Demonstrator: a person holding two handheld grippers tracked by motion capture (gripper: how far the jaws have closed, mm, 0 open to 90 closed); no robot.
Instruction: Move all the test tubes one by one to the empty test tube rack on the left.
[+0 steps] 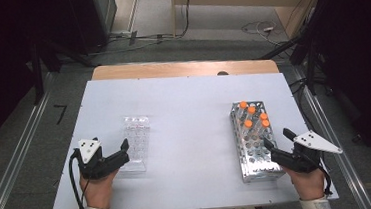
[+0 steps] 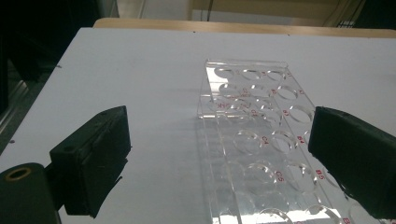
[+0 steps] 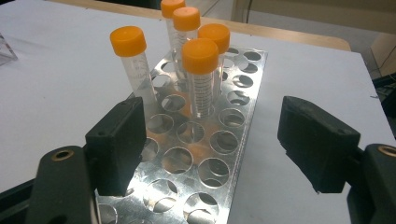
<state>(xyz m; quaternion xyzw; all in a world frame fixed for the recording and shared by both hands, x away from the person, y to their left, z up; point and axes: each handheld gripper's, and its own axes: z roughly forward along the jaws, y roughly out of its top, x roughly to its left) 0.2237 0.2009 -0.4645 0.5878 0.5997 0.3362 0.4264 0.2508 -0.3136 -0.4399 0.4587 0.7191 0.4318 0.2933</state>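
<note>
I had the left hand-held gripper (image 1: 122, 152) low over the white, matte tabletop (image 1: 184, 109), its blocky black jaws spread wide with nothing between them. Just ahead of it lay the clear acrylic rack (image 1: 136, 143), a flat-topped rectangular piece drilled with rows of round holes and marked with small red letters; in the left gripper view the rack (image 2: 261, 140) sat partly between the jaws, nearer the right one, and I could not tell whether that jaw touched it.

On the other side, the right hand-held gripper (image 1: 280, 144) was also wide open and empty, poised at the near end of the metal rack (image 1: 253, 149). That rack (image 3: 196, 158) was shiny, perforated sheet metal, a long box shape with rows of round holes. Five clear tubes with orange screw caps (image 3: 200, 56) stood upright in its far half; the near holes were vacant. Each cap was ribbed and cylindrical, the tube walls transparent with fine printed scales.

The two racks were well apart.
</note>
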